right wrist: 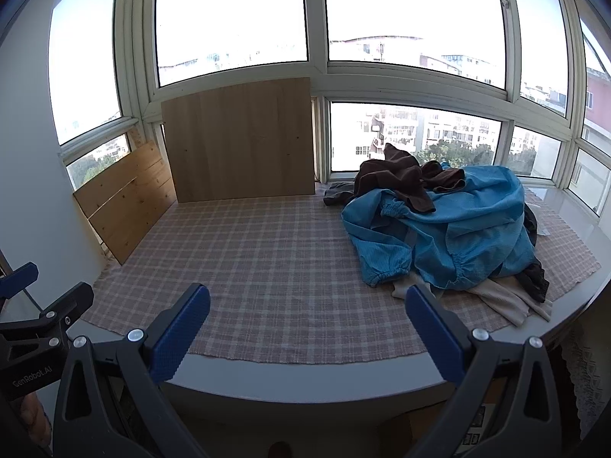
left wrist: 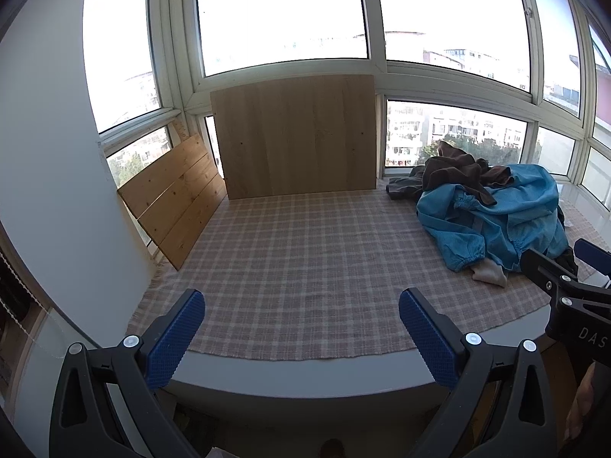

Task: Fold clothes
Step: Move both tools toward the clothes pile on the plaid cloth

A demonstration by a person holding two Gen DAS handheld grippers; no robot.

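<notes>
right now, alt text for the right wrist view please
A heap of clothes, topped by a crumpled blue jacket and a dark brown garment, sits on a pink checked cloth before windows. The open right gripper hovers empty.

- blue garment (right wrist: 454, 225), ahead-right of the right gripper (right wrist: 307, 328)
- dark brown garment (right wrist: 401, 181) atop it
- beige garment (right wrist: 508, 301) under it
- pink-and-white plaid cloth (right wrist: 275, 252) below the blue pads (right wrist: 179, 336)

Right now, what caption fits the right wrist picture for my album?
Open right gripper hovers over a checked cloth, beside a clothes pile topped by a blue jacket.
</notes>
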